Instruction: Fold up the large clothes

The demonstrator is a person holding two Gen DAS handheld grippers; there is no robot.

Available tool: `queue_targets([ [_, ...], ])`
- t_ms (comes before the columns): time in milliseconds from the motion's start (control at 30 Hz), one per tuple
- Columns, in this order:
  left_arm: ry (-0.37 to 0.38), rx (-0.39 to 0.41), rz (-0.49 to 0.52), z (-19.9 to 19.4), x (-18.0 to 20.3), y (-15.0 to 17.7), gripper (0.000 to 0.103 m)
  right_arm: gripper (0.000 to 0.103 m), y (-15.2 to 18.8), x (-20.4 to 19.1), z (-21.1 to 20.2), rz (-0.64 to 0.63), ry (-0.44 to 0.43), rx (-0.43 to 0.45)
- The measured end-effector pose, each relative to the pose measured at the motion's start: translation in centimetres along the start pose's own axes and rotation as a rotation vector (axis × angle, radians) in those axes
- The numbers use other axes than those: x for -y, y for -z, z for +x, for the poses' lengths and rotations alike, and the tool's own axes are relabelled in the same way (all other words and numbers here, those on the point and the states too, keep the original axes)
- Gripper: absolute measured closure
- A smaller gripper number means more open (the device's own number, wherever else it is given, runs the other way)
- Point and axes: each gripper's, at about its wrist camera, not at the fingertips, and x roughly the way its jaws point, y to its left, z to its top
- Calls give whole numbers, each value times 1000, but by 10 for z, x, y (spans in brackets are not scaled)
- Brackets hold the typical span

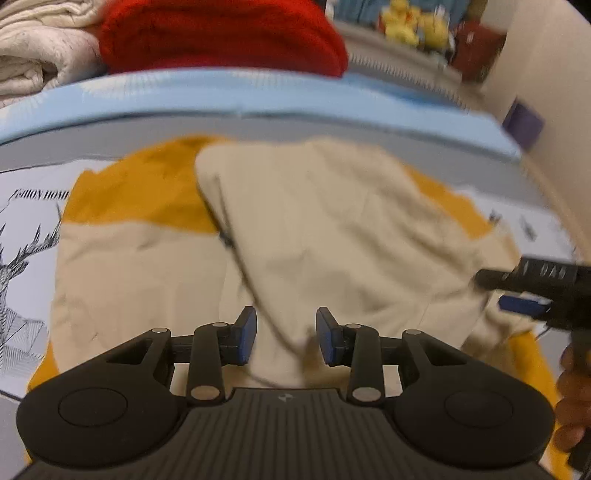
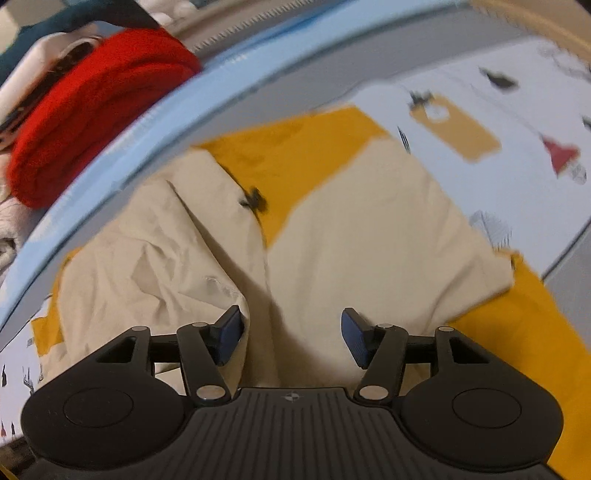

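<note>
A large beige and mustard-yellow garment lies spread on a white printed sheet. One beige flap is folded over its middle, and the flap's edge runs down between the fingers of my left gripper. That gripper hovers over the near part of the cloth, its blue pads apart and not pressing on it. In the right wrist view the same garment fills the centre, with a small dark tag by the fold. My right gripper stands wide open above the beige cloth. It also shows as the right gripper at the garment's right side.
Beyond a light blue border lie a folded red garment and cream fabric. Yellow plush toys sit far back. A purple object is at the right, and a hand holds the right gripper.
</note>
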Motion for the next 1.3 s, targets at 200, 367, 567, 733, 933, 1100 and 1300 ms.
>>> queue_targets([
  [200, 112, 48, 15, -7, 16, 1, 64, 41, -4, -3, -12, -45, -57, 59],
  [367, 201, 66, 99, -6, 44, 11, 64, 41, -4, -11, -22, -65, -118, 100],
  [567, 59, -107, 154, 35, 58, 31, 64, 41, -1, -5, -4, -31, -70, 29],
  [733, 44, -136, 96, 35, 46, 23, 62, 35, 4, 20, 20, 59, 55, -98],
  [933, 49, -59, 80, 1, 33, 4, 61, 35, -6, 3, -12, 6, -27, -1],
  [1100, -8, 112, 72, -58, 25, -5, 60, 35, -13, -17, -63, -88, -206, 133],
  [1300, -98, 383, 209, -148, 22, 14, 60, 36, -5, -25, -158, -260, -279, 440],
])
